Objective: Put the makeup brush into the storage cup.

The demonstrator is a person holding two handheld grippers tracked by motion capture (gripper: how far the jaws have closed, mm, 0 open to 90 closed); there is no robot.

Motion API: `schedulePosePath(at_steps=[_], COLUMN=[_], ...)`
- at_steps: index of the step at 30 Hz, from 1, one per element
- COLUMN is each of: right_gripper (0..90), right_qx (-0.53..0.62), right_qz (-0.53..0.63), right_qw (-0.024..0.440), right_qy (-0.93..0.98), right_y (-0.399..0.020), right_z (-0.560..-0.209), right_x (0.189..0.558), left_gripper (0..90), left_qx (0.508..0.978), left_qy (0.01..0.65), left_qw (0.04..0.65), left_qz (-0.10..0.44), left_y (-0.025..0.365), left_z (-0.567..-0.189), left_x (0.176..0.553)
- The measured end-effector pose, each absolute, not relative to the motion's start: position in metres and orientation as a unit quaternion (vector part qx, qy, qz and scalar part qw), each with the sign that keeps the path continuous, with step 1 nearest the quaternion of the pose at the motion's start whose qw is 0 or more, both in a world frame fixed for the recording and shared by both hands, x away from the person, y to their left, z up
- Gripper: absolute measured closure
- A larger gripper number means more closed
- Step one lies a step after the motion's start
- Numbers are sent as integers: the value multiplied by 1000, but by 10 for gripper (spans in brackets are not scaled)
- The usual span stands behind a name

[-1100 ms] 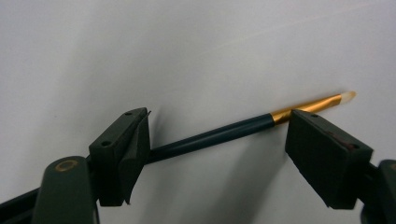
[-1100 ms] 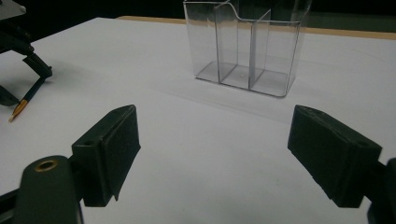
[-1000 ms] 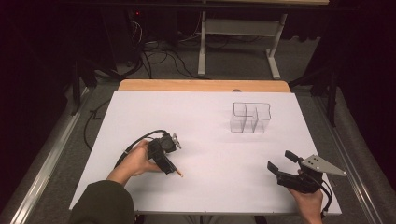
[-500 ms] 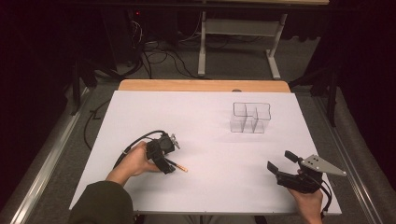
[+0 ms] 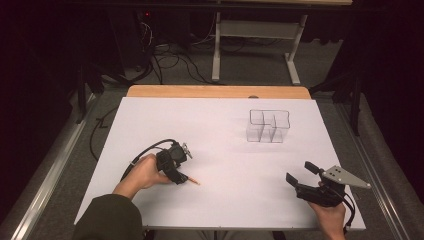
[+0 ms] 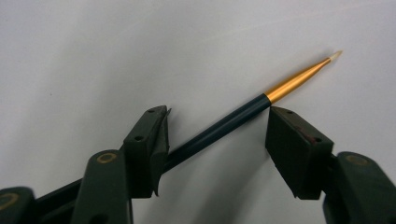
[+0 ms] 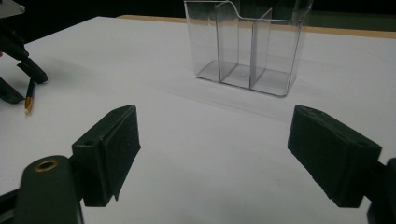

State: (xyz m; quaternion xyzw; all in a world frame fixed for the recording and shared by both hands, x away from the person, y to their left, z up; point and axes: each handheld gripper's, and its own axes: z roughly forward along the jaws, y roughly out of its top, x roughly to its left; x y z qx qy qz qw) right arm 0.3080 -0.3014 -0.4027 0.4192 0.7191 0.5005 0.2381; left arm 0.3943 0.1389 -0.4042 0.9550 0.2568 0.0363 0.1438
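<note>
though dark around, white table

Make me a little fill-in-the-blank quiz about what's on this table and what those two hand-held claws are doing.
1. The thin dark paintbrush with a gold ferrule lies between the jaws of the ____ gripper.
2. The clear organizer stands on the ____ table cover.
3. The right gripper has its jaws wide ____, with nothing between them.
4. The organizer's compartments are all ____.

Missing words: left; white; open; empty
</note>
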Motion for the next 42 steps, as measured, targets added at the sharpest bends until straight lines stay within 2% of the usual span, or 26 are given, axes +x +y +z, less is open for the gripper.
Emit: schedulePosePath(at_steps=[21,42], right_gripper=[186,190], right_qx=[419,418], right_qz=[501,503], right_qw=[239,243], right_qy=[719,716], right_y=[-301,-302], right_z=[-403,-402], right_x=[308,307], left_gripper=[637,784], left_qx=[956,959], left_qy=[254,247], left_qw=[143,137], left_qz=[31,28], left_y=[140,138], left_z=[-402,-401], left_x=[393,391])
